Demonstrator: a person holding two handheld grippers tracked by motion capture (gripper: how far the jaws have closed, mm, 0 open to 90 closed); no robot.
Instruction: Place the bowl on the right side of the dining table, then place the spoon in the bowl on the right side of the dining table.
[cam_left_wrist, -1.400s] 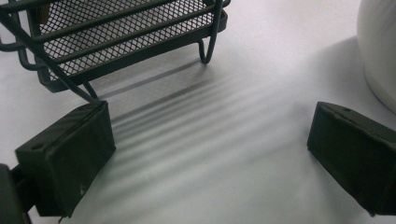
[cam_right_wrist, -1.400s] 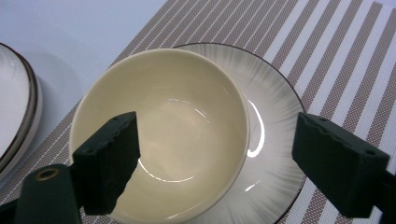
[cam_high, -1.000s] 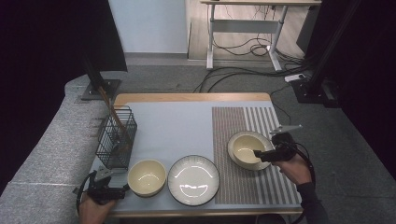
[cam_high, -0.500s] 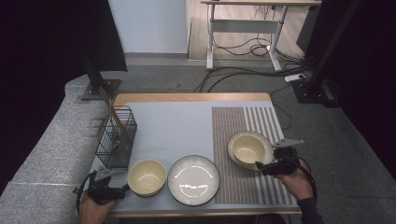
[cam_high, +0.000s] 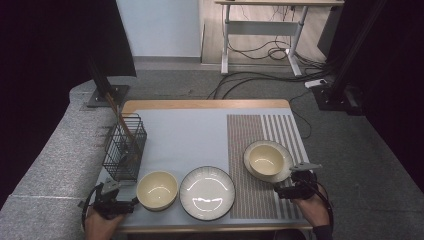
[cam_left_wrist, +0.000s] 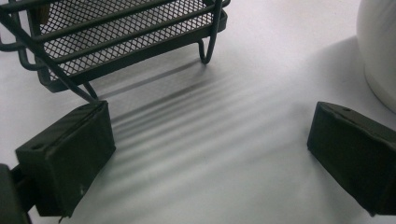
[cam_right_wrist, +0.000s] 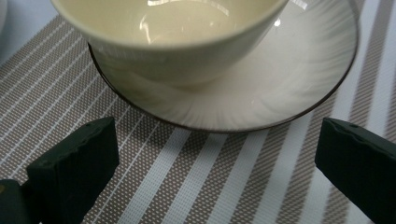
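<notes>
Cream bowl (cam_high: 266, 159) sits in a shallow plate (cam_high: 285, 170) on the striped placemat (cam_high: 257, 200) near the table's right front corner, a tidy nested setting; the right gripper (cam_high: 278, 190), jaws just opened wide and empty, rests just beside the plate's rim. Bare mat lies between them, while the left gripper (cam_high: 131, 202) waits open by the wire basket (cam_high: 123, 150) with clear tabletop ahead

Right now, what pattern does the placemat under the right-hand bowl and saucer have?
The placemat has brown woven stripes alternating with white ones, clearest in the right gripper view.
</notes>
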